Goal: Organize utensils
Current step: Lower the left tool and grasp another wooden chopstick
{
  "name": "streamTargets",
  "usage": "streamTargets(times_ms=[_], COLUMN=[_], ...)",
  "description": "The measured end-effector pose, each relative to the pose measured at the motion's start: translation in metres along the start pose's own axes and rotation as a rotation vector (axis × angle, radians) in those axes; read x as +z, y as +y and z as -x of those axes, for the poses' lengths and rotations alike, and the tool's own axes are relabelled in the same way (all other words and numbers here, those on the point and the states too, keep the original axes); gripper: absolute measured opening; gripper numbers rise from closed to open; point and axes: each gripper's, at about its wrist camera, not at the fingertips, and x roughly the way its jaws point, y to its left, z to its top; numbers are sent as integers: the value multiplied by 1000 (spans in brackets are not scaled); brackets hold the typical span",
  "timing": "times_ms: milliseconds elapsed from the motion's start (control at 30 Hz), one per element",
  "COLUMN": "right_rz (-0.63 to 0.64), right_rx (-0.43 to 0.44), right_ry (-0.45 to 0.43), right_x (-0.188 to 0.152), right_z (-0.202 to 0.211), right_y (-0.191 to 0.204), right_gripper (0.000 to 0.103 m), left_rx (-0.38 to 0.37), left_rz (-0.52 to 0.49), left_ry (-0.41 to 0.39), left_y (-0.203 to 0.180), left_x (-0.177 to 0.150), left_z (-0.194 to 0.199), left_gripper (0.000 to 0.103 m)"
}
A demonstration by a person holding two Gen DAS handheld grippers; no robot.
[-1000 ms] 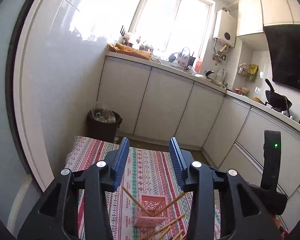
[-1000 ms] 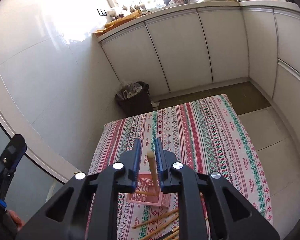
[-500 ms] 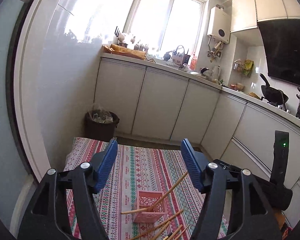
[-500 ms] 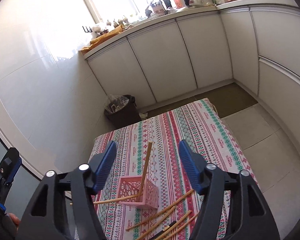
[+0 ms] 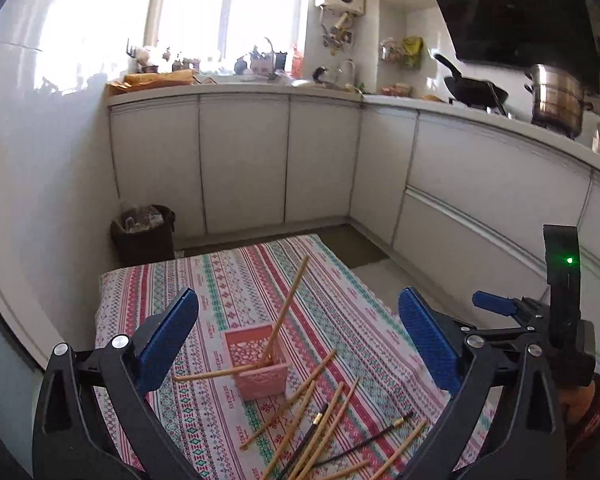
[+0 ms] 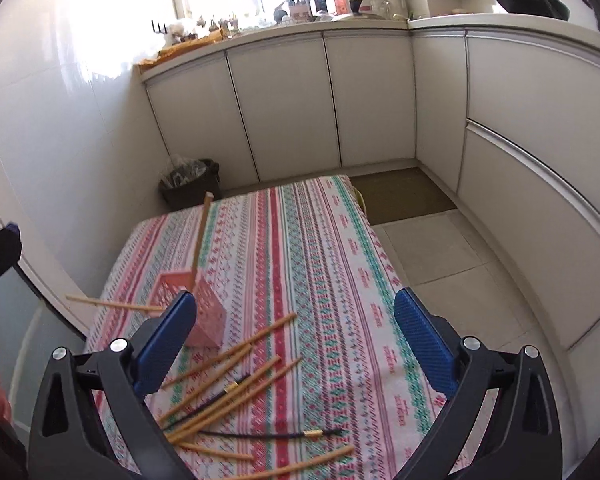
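Note:
A pink slotted basket (image 5: 256,362) (image 6: 210,312) stands on the striped tablecloth (image 5: 236,280) (image 6: 316,248). Two wooden chopsticks lean in it, one steep (image 5: 286,308) (image 6: 200,236), one nearly flat and sticking out left (image 5: 216,372) (image 6: 112,304). Several loose wooden chopsticks (image 5: 324,412) (image 6: 228,376) and two black ones with gold bands (image 5: 364,440) (image 6: 268,434) lie near the basket. My left gripper (image 5: 298,338) is open and empty above the basket. My right gripper (image 6: 294,344) is open and empty above the loose chopsticks.
A dark bin (image 5: 144,232) (image 6: 190,182) stands on the floor beyond the table's far left corner. White cabinets (image 5: 244,160) run along the back and right. A tiled wall (image 6: 60,140) is on the left. The right gripper's body (image 5: 560,320) shows in the left wrist view.
My right gripper let go of the wooden chopstick, which now leans in the basket. Both grippers opened wide and pulled back and up from the basket.

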Motion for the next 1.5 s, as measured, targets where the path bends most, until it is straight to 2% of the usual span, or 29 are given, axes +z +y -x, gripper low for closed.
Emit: streamTargets(times_ms=[167,300,400,500,600,700,800,933,1000,1300,1400,1500], right_rz=[-5,-96,-208,-308,-330,-327,-337,-352,-351,-360,-368,-382], right_rx=[-53,-118,-138,-109,-79,-38,-18,10,12,25,23,28], right_ry=[57,106,163,201,223,256,284,308,313,348,369,411], right_x=[-34,-58,-73,-77,-79,-80,-83,-84,-84,-88,-91,-95], right_z=[7,11,4,-2,-5,-8,-11,-13,-14,-19,-24,-32], right_y=[-19,-54,-88,-113,-118,-115,-115,-115,-116,-115,-116,-115], right_gripper=[96,96,96,96,96,96,96,96,96,96,96,96], left_rx=[6,-55,-114,-178,-247,-289,-322,-327,-352,-402,-405,-328], left_rz=[-113,-252,-384,-523,-677,-815,-823,-858,-859,-846,-754,-596], left_ry=[135,324,429,507,596,717,850,963,996,1074,1074,1017], left_y=[-25,-51,-75,-97,-110,-113,-105,-92,-87,-72,-61,-46], left_x=[-23,-55,-88,-119,-144,-165,-177,-190,-194,-208,-206,-206], left_z=[-26,-55,-74,-85,-94,-103,-121,-137,-140,-170,-179,-174], left_gripper=[96,96,96,88,83,66,42,28,23,18,15,13])
